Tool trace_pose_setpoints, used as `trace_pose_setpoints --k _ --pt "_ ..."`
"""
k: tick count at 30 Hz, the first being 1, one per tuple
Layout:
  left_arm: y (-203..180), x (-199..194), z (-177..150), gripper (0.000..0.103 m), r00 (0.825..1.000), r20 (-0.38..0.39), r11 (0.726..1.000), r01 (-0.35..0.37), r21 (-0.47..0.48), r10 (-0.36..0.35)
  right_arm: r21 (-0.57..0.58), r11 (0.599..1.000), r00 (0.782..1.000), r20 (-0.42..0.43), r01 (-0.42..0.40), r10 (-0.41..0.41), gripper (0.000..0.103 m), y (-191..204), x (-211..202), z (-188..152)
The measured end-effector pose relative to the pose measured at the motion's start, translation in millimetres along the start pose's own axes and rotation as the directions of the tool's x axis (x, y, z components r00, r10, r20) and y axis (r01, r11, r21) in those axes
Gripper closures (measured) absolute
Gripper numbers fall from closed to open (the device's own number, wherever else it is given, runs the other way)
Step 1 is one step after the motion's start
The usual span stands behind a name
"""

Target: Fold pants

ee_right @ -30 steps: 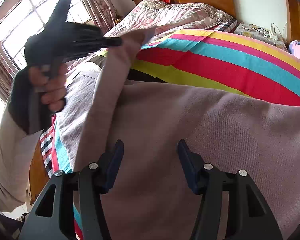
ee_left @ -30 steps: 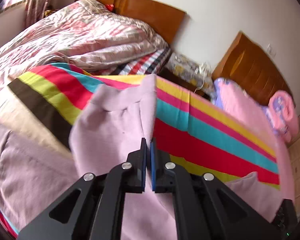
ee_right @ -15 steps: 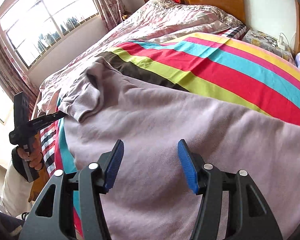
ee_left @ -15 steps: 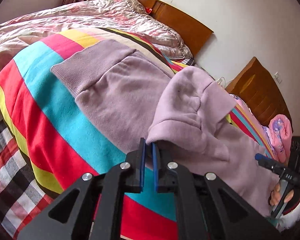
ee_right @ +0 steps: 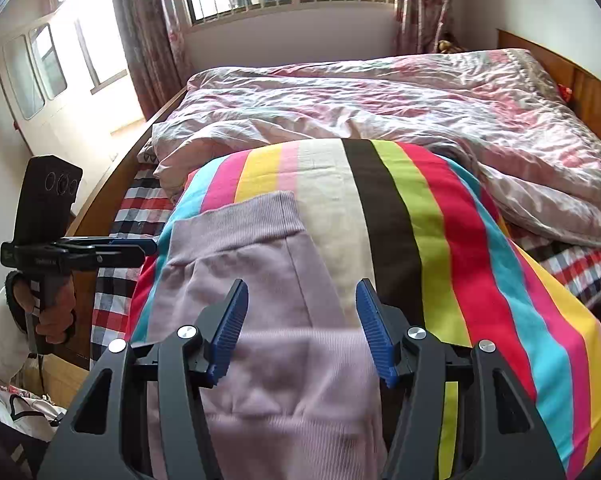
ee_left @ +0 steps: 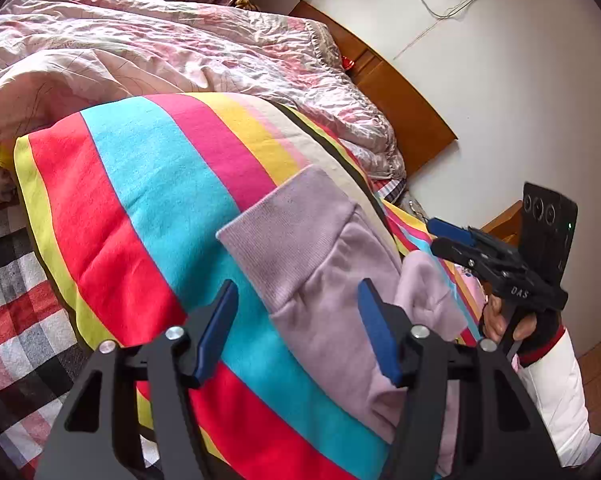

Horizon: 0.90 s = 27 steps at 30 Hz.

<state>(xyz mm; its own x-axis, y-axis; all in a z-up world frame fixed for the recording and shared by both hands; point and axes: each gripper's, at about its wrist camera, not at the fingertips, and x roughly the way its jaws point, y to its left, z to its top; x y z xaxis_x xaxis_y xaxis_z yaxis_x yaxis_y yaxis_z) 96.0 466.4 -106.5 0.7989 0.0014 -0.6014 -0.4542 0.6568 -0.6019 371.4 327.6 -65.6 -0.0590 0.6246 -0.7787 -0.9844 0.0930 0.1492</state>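
Just released: left gripper [ee_left: 298, 330] jaws opening, empty. Lilac pants [ee_left: 332, 280] lying folded on striped blanket [ee_left: 140, 200] just ahead. Right gripper [ee_right: 300, 326] half-wide, empty, above them. Another fold likely next.

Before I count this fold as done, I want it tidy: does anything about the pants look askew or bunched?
Yes. On the pants, the folded-over end by the right gripper sits in a crumpled lump rather than flat. The ribbed waistband lies smooth on the striped blanket.

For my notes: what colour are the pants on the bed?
Pale lilac pants, ribbed waistband; clearest in the right wrist view.
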Motion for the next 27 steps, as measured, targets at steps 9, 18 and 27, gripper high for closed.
trace_pose_setpoints --k 9,18,27 --pt "12.7 25.5 6.5 0.052 0.997 -0.044 0.996 -0.073 -0.056 0.071 -0.022 0.994 0.985 -0.137 -0.110 0.106 0.059 -9.7 66.8 20.9" --pt "-29.6 -14.8 13.2 0.098 0.991 0.118 0.995 -0.067 0.074 0.058 -0.132 0.988 0.995 0.069 0.080 -0.071 0.093 20.4 0.8 29.3" --pt "4.9 12.6 4.4 0.066 0.978 0.027 0.978 -0.204 -0.038 0.205 0.056 0.996 0.998 -0.007 0.068 -0.067 0.079 -7.0 43.8 16.4"
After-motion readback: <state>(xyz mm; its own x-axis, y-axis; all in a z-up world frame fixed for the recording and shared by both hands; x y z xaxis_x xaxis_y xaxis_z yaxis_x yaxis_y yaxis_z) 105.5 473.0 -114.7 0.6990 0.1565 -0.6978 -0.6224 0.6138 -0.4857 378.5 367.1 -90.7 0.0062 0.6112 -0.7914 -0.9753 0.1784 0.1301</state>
